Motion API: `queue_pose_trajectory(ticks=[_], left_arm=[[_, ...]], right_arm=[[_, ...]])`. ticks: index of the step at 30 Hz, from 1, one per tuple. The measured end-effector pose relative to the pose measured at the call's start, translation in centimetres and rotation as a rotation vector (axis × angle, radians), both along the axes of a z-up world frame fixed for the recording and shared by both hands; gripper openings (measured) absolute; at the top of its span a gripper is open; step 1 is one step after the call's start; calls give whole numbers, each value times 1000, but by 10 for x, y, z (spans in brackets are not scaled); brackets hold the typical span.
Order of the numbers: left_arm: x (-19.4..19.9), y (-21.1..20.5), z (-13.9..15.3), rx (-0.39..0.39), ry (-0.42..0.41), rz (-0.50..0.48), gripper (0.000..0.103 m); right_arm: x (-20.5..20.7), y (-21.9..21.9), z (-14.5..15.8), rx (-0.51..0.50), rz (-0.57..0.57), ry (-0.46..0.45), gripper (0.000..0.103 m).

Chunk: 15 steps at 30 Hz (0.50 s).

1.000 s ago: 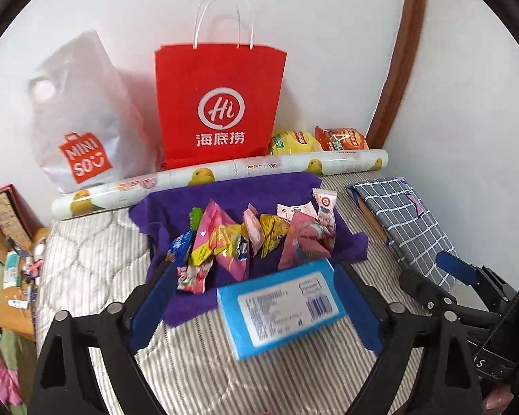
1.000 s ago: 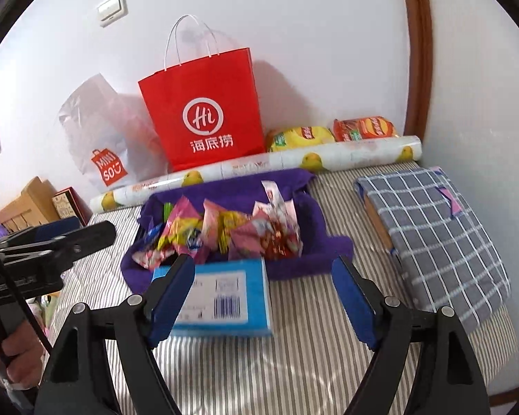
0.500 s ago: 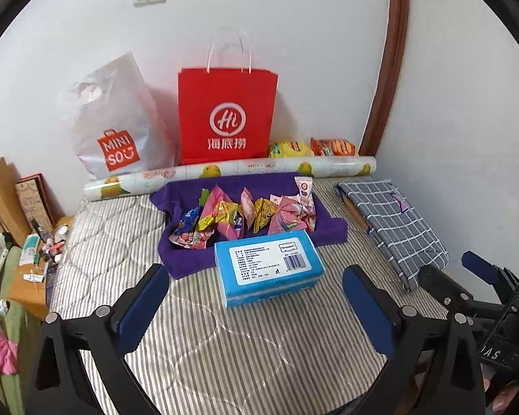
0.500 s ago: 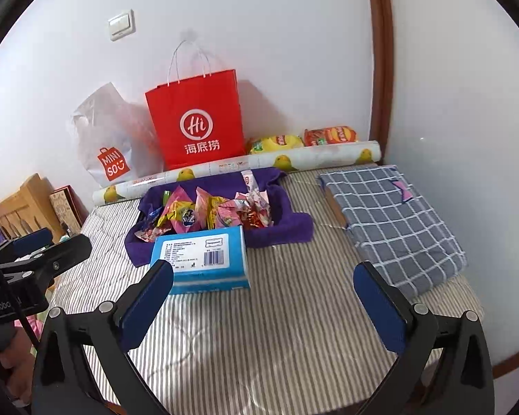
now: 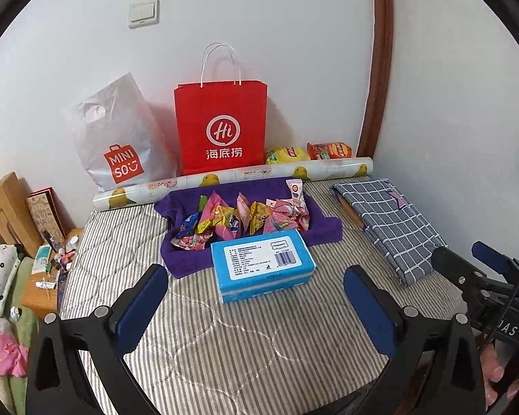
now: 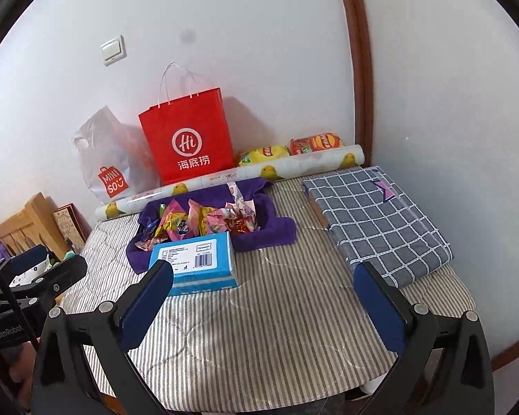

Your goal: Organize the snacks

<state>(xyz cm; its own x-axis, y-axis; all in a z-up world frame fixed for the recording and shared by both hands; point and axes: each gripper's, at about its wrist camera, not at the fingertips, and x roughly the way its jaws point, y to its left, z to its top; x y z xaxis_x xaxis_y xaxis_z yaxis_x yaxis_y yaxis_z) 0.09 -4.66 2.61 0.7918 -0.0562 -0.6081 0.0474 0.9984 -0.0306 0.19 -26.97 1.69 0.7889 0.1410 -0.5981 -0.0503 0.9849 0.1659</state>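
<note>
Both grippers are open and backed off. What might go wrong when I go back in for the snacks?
The blue box sits right in front of the snacks, so a low approach may shove it. The packets lie heaped and overlapping, so one grab may drag neighbours. The purple cloth underneath could get pinched too.

Glossy foil snack wrappers are seen on a plush purple cloth; the red bag is matt paper, the mattress quilted striped fabric.
</note>
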Motion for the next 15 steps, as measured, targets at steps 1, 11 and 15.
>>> queue_pose_trajectory(ticks=[1,11,15], left_arm=[[-1,-1,0,-3,0,-3,102],[-5,-4,1,-13,-3,-20,102],[-5,-5,0,-10,-1,-23,102]], right_arm=[[0,0,-1,-3,0,0,102],[-3,4,-1,-30,2,-3,103],[-3,3,0,-29,1,-3,103]])
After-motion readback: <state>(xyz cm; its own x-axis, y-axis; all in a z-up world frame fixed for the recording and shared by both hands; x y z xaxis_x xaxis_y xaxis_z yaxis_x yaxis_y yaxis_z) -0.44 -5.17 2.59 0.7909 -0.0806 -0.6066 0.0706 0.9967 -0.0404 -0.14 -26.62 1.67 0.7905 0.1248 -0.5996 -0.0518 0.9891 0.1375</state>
